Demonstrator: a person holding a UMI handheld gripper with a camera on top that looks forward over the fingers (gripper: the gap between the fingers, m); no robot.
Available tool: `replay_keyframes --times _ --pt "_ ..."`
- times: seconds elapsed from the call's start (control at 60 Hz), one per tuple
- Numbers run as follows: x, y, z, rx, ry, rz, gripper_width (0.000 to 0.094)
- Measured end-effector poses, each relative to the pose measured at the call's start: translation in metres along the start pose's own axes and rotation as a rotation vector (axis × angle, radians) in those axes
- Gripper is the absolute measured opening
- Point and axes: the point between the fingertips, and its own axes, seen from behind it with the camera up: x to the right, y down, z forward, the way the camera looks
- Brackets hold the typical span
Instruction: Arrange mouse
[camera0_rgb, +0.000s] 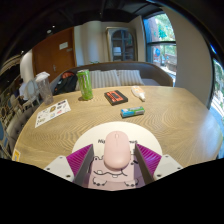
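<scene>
A pale pink mouse (114, 152) lies on a round white mat (92, 136) with small black doodles, at the near edge of the wooden table (170, 120). It stands between my gripper's (114, 162) two fingers, whose magenta pads (80, 160) flank it. A clear strip of mat shows at the mouse's left side and a thinner one at its right. The gripper is open about the mouse, which rests on the mat. The mouse's near end is hidden below the fingers.
Beyond the mat lie a small teal packet (132, 112), a dark flat box with red print (115, 97) and a white object (138, 93). A green can (85, 84) stands further back left. A printed leaflet (52, 112) lies at the left. A sofa (125, 74) runs behind the table.
</scene>
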Motion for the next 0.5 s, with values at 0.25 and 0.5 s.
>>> replay_keyframes --times 0.25,0.5 --pt "0.012 -0.018 -0.065 0.117 0.017 -0.002 0.0843" --pt "0.000 -0.015 -0.165 0.252 -0.017 0.018 0.0841"
